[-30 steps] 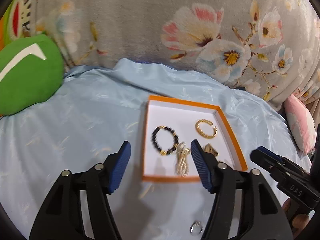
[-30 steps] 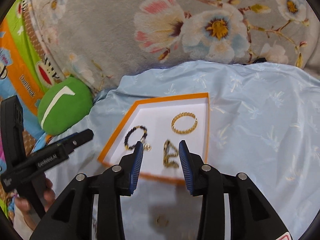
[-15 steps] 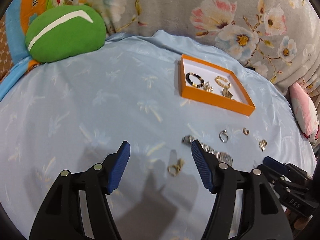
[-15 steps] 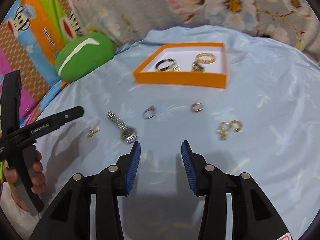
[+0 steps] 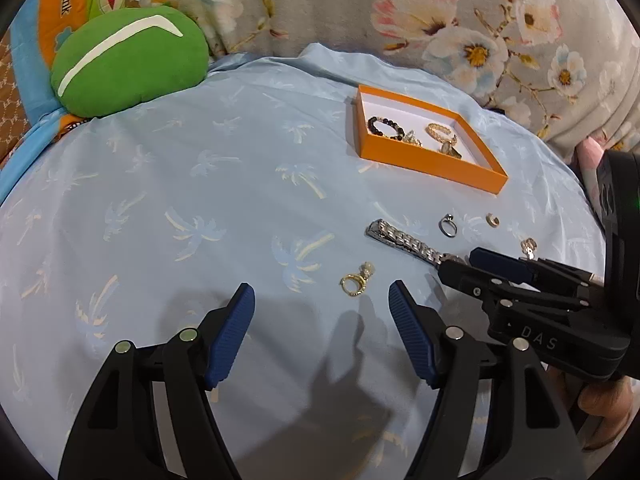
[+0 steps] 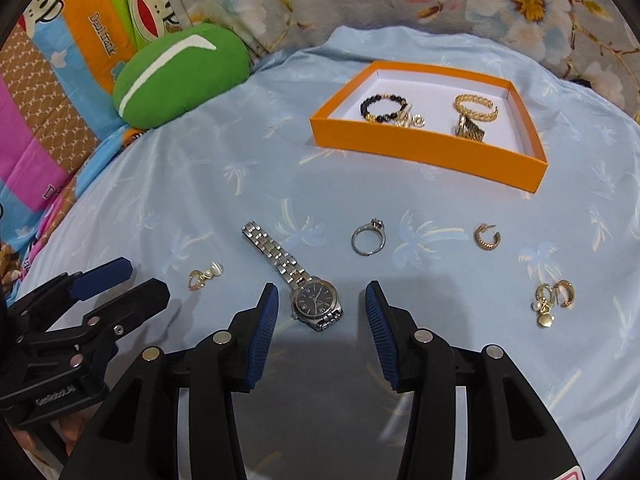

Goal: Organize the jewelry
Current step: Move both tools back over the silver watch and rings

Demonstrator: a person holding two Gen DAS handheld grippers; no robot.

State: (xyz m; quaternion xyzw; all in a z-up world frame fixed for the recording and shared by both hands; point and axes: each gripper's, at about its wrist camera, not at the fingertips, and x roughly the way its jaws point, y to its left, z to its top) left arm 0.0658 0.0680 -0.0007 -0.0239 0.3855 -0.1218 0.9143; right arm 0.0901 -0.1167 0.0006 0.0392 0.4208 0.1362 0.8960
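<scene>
Both grippers are back from the shallow orange cardboard tray (image 6: 432,152) now, pulled away w/ nothing held. A second ago they hung right over it; now it sits well ahead of them and the loose pieces on the pale blue palm-print sheet (image 5: 180,184) are in view. Looks like the drop-off is done and the next pick is being lined up.

Right gripper (image 6: 320,312): jaws spread, empty, w/ the silver steel-link wristwatch with dark dial (image 6: 308,300) lying right between the fingertips, its band trailing ahead and to the left. Likely next target.

Left gripper (image 5: 320,304): also spread, empty. The small gold ring with a pale charm (image 5: 356,280) lies just ahead of it, nearer its right finger.

Further ahead of the right gripper: a silver stone-set ring (image 6: 368,238), a gold hoop earring (image 6: 487,237), and off to its right a gold earring cluster (image 6: 554,300).

Tray holds a black bead bracelet (image 6: 382,108), a gold chain bangle (image 6: 476,108) and some smaller gold bits (too tangled to sort out).
</scene>
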